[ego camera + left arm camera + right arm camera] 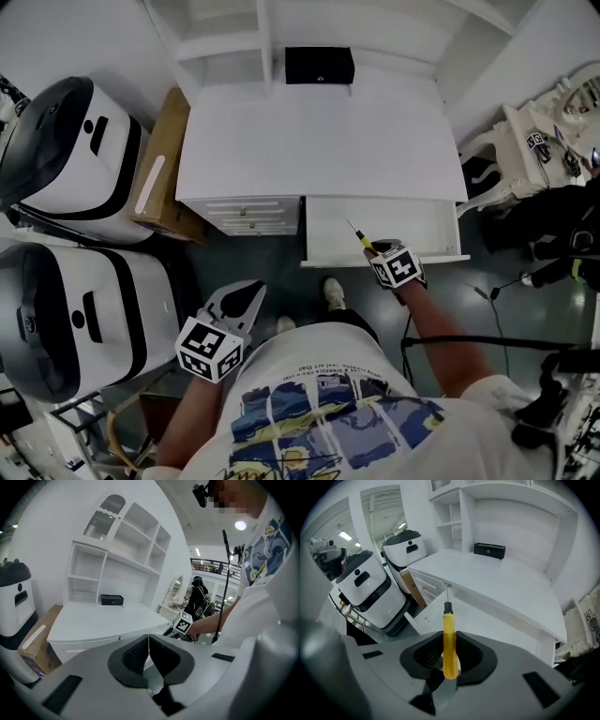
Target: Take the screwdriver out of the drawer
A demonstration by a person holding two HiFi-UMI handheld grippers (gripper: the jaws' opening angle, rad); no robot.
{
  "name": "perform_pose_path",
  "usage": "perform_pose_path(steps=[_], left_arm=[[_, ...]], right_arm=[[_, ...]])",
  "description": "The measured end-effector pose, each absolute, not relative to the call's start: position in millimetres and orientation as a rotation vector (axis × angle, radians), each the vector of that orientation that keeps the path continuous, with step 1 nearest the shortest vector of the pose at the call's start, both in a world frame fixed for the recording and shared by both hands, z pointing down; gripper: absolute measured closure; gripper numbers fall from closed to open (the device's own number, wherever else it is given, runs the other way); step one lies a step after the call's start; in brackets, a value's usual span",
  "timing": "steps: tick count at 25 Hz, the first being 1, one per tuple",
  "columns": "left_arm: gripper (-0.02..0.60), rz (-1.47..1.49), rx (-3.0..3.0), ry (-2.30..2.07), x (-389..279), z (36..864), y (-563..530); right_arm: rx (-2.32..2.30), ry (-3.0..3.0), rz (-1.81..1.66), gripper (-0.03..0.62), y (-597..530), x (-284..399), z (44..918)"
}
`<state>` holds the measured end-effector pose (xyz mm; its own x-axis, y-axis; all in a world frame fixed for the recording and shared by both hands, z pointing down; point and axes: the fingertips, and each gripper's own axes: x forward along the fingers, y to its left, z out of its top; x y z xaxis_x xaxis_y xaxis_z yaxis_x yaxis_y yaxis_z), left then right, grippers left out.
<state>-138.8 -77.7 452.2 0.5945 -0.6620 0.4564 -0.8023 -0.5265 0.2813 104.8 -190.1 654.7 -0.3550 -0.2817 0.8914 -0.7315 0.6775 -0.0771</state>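
Note:
The screwdriver (449,641) has a yellow handle and a thin metal shaft, and my right gripper (449,657) is shut on the handle. In the head view, the right gripper (378,253) holds the screwdriver (363,242) above the front of the open white drawer (427,234), shaft pointing towards the desk. The drawer (487,620) looks bare inside. My left gripper (236,300) hangs low at the left, away from the drawer, in front of the person's body. Its pads meet with nothing between them in the left gripper view (149,652).
A white desk (309,141) with a hutch carries a black box (319,66). Closed small drawers (248,214) sit left of the open one. Two white-and-black machines (75,159) (84,319) and a cardboard box (164,169) stand at the left; white ornate furniture (525,150) and cables lie at the right.

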Motion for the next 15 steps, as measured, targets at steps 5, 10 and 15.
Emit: perform_pose_path(steps=[5, 10, 15], left_arm=[[0.568, 0.419, 2.396, -1.12, -138.9, 450.2, -63.4], [0.568, 0.407, 2.432, -1.087, -139.5, 444.2, -50.1], [0.568, 0.397, 2.459, -1.044, -135.5, 443.6, -34.4]], right_arm=[[0.811, -1.985, 0.611, 0.493, -162.7, 88.7, 628.6], [0.841, -2.04, 0.605, 0.493, -139.1, 75.9, 597.6], [0.871, -2.097, 0.6, 0.493, -114.6, 65.8, 568.9]])
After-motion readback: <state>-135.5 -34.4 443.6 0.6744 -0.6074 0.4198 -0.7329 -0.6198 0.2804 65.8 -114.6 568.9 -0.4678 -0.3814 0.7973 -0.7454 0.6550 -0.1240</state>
